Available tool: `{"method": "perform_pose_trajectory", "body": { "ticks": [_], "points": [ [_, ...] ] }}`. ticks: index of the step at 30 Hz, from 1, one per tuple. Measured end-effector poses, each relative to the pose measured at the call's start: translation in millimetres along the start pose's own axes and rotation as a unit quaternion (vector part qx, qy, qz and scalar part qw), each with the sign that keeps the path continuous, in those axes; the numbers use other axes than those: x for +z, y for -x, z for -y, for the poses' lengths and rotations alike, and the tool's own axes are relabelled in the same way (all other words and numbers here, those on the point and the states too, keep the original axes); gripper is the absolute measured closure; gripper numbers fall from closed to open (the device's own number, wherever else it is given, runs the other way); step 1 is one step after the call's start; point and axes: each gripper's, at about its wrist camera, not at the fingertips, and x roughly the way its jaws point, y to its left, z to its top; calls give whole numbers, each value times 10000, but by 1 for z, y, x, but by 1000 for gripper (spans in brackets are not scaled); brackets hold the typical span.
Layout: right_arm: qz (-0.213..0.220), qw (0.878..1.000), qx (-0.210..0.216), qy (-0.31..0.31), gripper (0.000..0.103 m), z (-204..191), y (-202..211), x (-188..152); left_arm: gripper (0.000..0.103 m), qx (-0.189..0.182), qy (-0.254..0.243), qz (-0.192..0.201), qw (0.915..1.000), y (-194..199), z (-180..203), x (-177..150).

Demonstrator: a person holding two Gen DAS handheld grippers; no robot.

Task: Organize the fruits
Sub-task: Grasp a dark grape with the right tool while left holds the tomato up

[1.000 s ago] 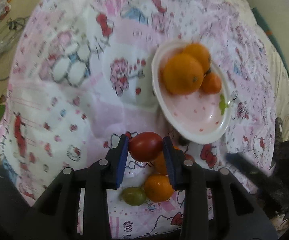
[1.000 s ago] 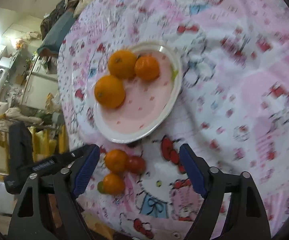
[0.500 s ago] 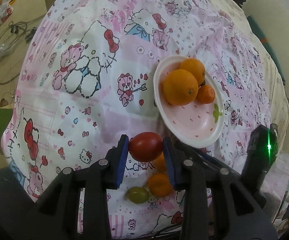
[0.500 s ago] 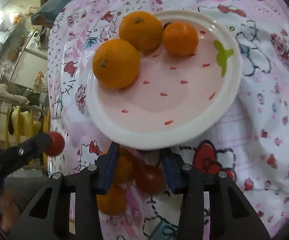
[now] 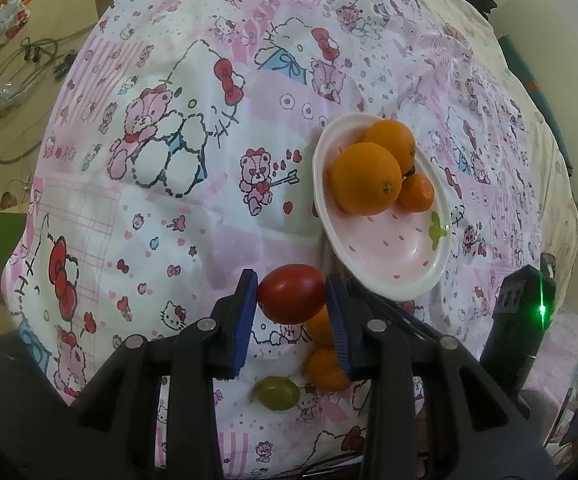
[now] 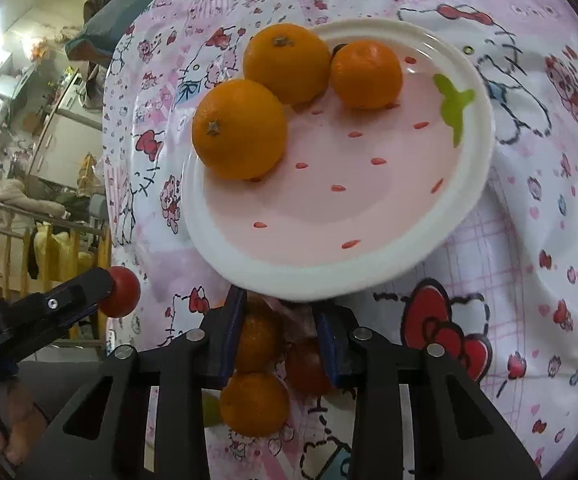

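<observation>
My left gripper (image 5: pixel 291 296) is shut on a red tomato (image 5: pixel 291 293) and holds it above the cloth, just left of the pink plate (image 5: pixel 409 280). The plate holds two oranges (image 5: pixel 365 178) and a small mandarin (image 5: pixel 416 193). Below the tomato lie two mandarins (image 5: pixel 325 368) and a green grape (image 5: pixel 276 393). In the right wrist view, my right gripper (image 6: pixel 279 322) sits at the plate's near rim (image 6: pixel 289 280), jaws narrowed around an orange mandarin (image 6: pixel 255 340), a second tomato (image 6: pixel 305 364) beside it. Whether the pads touch it is unclear. Another mandarin (image 6: pixel 254 404) lies below.
A pink Hello Kitty cloth (image 5: pixel 169 160) covers the round table. The table edge drops to the floor with cables (image 5: pixel 13 80) on the left. The left gripper with its tomato (image 6: pixel 121 292) shows at the left of the right wrist view.
My right gripper has moved in toward the plate's near rim and narrowed from wide open around the loose fruit. My left gripper keeps the tomato and has risen slightly.
</observation>
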Motion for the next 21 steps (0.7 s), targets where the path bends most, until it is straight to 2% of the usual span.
{"method": "perform_pose_trajectory", "body": {
  "ticks": [4, 7, 9, 14, 18, 21],
  "points": [
    [70, 9999, 36, -148, 65, 6, 10, -3, 72, -18, -31, 26, 10000, 1, 3, 0],
    [136, 9996, -209, -122, 65, 8, 14, -5, 72, -32, -43, 33, 10000, 1, 3, 0],
    [140, 9983, -549, 108, 65, 4, 11, -6, 72, -46, -28, 26, 10000, 1, 4, 0],
    [278, 9906, -1044, 834, 65, -20, -6, -7, 72, -48, -18, 28, 10000, 2, 3, 0],
    [387, 9815, -1356, 1298, 65, -36, -17, -7, 72, -48, 15, 20, 10000, 2, 3, 0],
    [359, 9817, -1361, 1279, 66, -36, -21, -4, 72, -61, 39, 12, 10000, 1, 2, 1]
  ]
}}
